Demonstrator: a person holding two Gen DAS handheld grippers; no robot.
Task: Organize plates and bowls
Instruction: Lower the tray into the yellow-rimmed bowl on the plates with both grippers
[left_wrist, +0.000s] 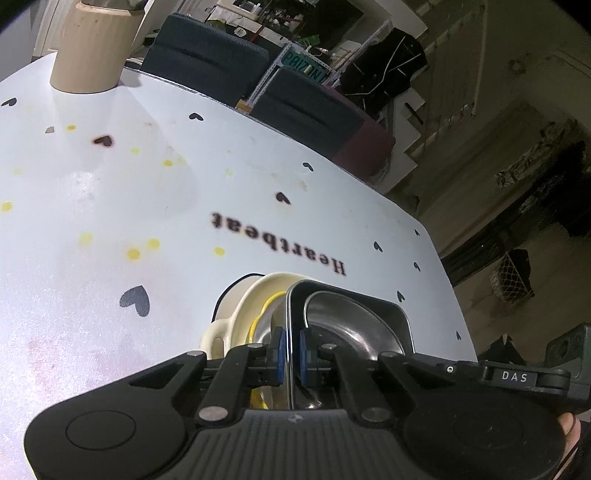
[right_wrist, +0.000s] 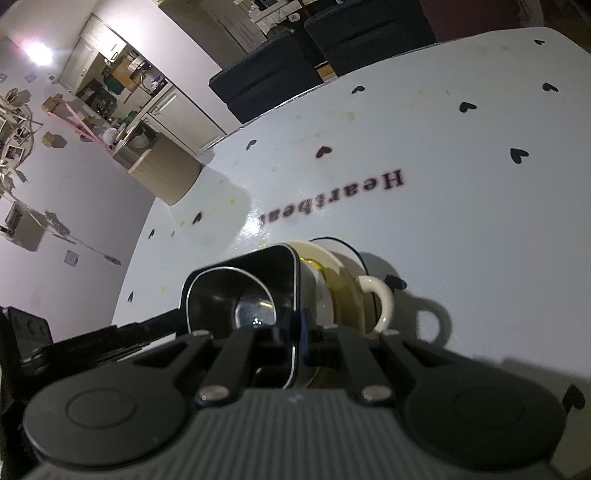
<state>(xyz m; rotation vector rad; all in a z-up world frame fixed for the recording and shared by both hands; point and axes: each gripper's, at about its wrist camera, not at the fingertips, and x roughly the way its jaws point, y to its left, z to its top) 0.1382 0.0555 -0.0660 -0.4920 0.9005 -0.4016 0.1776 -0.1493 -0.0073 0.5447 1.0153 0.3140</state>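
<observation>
One cream handle (right_wrist: 380, 302) clear only from right wrist view

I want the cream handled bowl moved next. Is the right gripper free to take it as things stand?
Probably not: the right gripper is shut on the black tray, with the cream bowl beside it.

A white worktop (left_wrist: 258, 177) printed with small black hearts and the word "Heartbeat" fills the foreground, spotted with yellow stains, and a tan cylinder (left_wrist: 92, 48) stands near its far edge. Beyond that edge stand two dark blue chairs (right_wrist: 266, 79) side by side, with a metal shelf rack (left_wrist: 273, 70) and a dark garment (left_wrist: 384, 66) on the wall behind. The pale wall (right_wrist: 74, 221) carries small decorations, a bright light (right_wrist: 37, 53) glares near the top, and a doorway opens onto a kitchen counter (right_wrist: 166, 107).
</observation>
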